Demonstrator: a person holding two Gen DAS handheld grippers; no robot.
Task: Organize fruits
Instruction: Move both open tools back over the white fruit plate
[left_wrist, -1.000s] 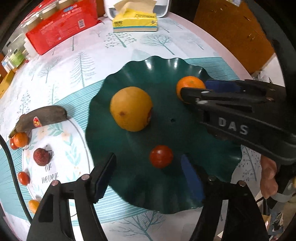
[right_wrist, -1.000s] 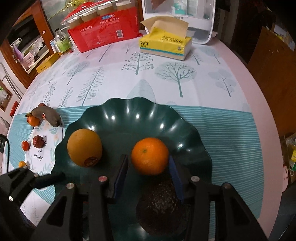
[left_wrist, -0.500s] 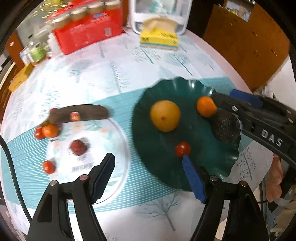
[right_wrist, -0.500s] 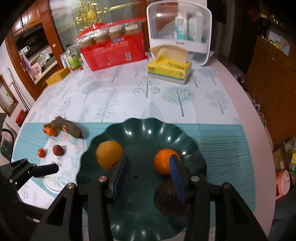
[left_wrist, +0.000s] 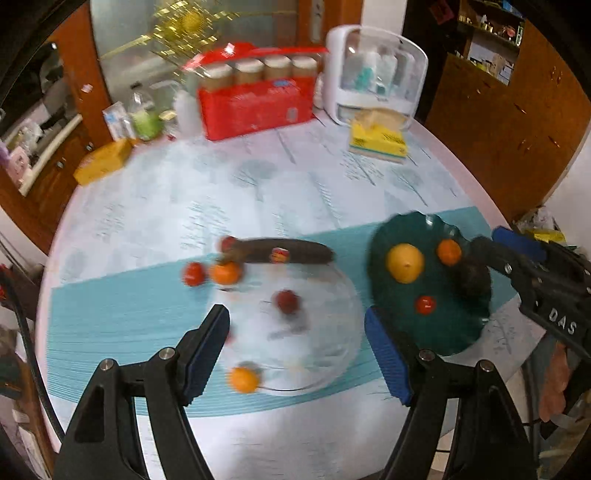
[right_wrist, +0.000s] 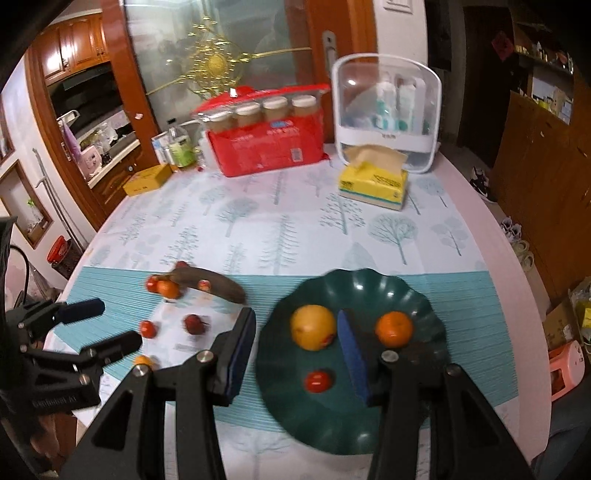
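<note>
A dark green wavy plate (right_wrist: 421, 295) holds a large yellow-orange fruit (right_wrist: 312, 326), a small orange (right_wrist: 393, 328), a red tomato (right_wrist: 317, 381) and a dark avocado (left_wrist: 474, 275). A clear round plate (left_wrist: 332, 295) on the left carries a dark red fruit (left_wrist: 287, 301), with a brown banana (left_wrist: 284, 251), small oranges and tomatoes around it. My left gripper (left_wrist: 295, 347) is open and empty, raised over the clear plate. My right gripper (right_wrist: 295, 350) is open and empty, raised above the green plate's left side.
At the table's back stand a red package with jars (right_wrist: 266, 147), a yellow tissue box (right_wrist: 373, 181), a white clear-fronted organiser (right_wrist: 388, 110) and a yellow box (right_wrist: 147, 179). The round table's edge (right_wrist: 517, 280) curves down the right side.
Both grippers rose and pulled back from the green plate. The left one swung left toward the clear plate. The right jaws widened and stand clear of the small orange.
</note>
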